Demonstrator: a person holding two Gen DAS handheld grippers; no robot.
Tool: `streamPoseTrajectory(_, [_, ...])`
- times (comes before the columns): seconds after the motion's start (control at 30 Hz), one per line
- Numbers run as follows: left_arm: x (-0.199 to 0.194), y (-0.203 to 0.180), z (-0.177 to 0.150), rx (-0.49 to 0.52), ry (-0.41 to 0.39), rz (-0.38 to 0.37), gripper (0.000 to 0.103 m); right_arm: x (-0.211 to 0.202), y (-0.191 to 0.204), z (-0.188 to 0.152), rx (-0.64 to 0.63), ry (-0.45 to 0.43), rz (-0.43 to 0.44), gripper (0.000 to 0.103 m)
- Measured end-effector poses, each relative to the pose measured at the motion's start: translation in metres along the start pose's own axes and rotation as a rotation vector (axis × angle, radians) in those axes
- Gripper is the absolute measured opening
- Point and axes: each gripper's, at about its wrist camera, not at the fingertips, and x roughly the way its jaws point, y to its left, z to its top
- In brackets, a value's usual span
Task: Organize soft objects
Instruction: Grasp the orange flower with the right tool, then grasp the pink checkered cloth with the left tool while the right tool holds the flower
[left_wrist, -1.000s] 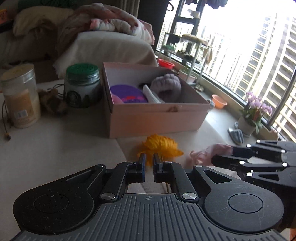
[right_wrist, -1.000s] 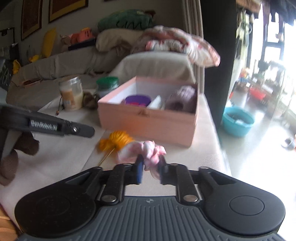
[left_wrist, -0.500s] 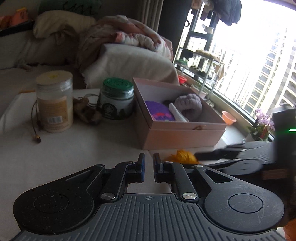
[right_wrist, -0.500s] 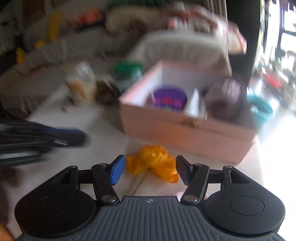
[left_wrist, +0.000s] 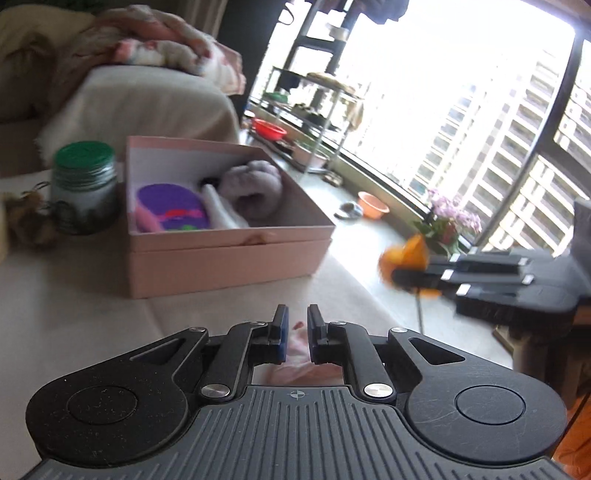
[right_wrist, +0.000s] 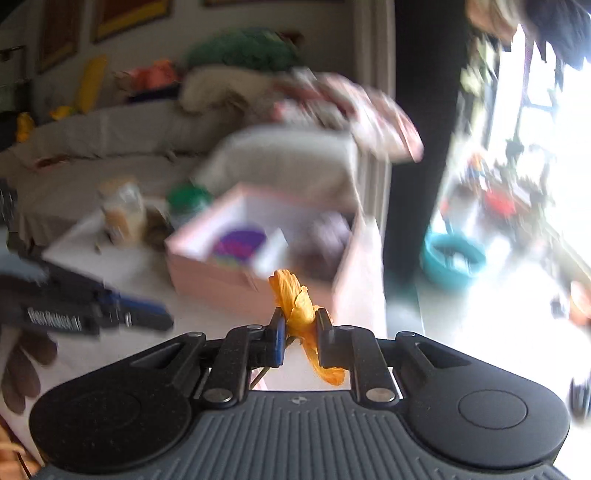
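Pink box (left_wrist: 221, 266) sits open toward the tabletop's far edge, already holding a purple plush and a lilac fluffy piece. Off the tabletop now, the orange fabric flower (right_wrist: 299, 306) is up between the closing jaws of the right hand-held gripper (right_wrist: 299, 328), ready for boxing. A second ago empty, the left hand-held gripper (left_wrist: 295, 328) is nearly shut over a pink soft thing (left_wrist: 297, 343).
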Motion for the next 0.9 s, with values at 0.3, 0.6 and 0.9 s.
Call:
streamPoseTrajectory(0.3, [0.037,-0.039,-0.029,0.283,0.112,0.109,0.015,0.035,0.004,-0.048,0.036,0.026,-0.043,0.016])
streamPoseTrajectory(0.6, [0.032,-0.033,-0.044,0.341,0.206,-0.047,0.024,0.028,0.004,-0.064,0.019,0.01,-0.035,0.017])
streamPoseTrajectory(0.9, [0.005,-0.044,-0.053,0.487,0.21,-0.044,0.024,0.026,0.003,-0.067,0.014,0.004,-0.031,0.017])
